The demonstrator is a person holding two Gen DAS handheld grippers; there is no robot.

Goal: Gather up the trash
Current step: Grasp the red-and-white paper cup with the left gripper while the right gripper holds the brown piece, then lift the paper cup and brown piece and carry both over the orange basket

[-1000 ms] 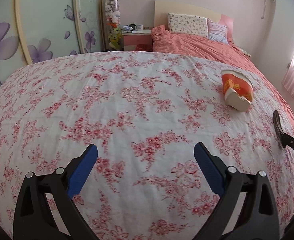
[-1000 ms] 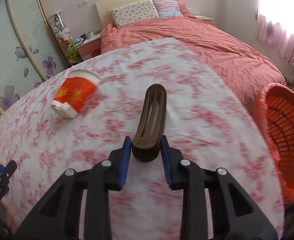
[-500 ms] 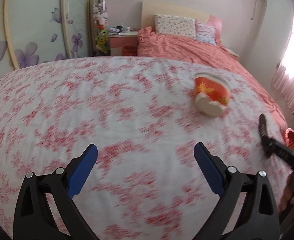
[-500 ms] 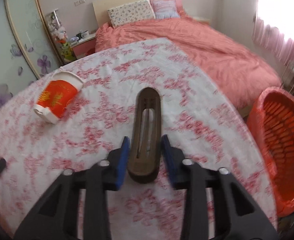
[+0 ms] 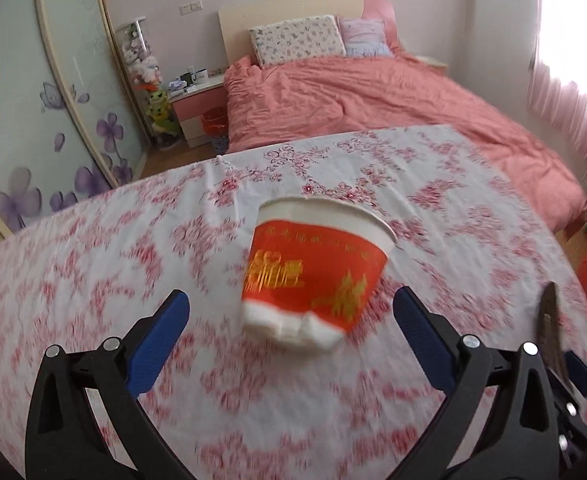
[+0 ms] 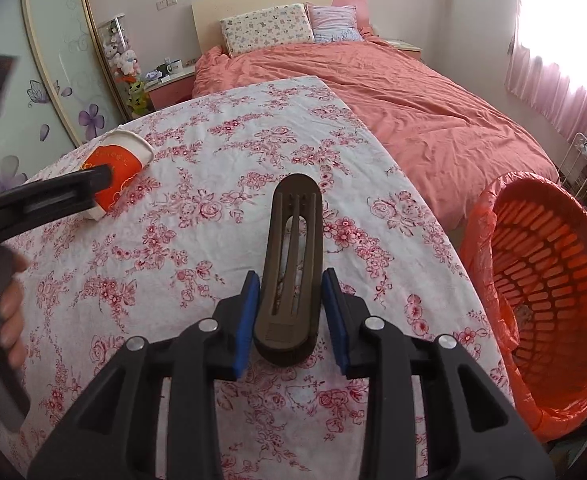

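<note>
Two pieces of trash, two risks.
Left view, blurred: left gripper [image 5: 289,326], fingers apart, straddles the tipped paper cup [image 5: 313,276] on the counter [image 5: 93,264]; closing may crush it. Right view: right gripper [image 6: 291,316] seemingly clamps brown clip [image 6: 291,264]; it could slip short of the orange basket [image 6: 549,296].

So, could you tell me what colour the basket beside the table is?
Orange; the right wrist view shows it best.

Light: bright daylight through the window [image 6: 561,32] on the right, blown out white behind the pink curtain [image 6: 549,80].
Shadows: soft and faint.
Blur: left wrist view smeared across the floral cloth [image 5: 93,280]; right wrist view crisp.
Edges: fisheye bending, dark corners.
</note>
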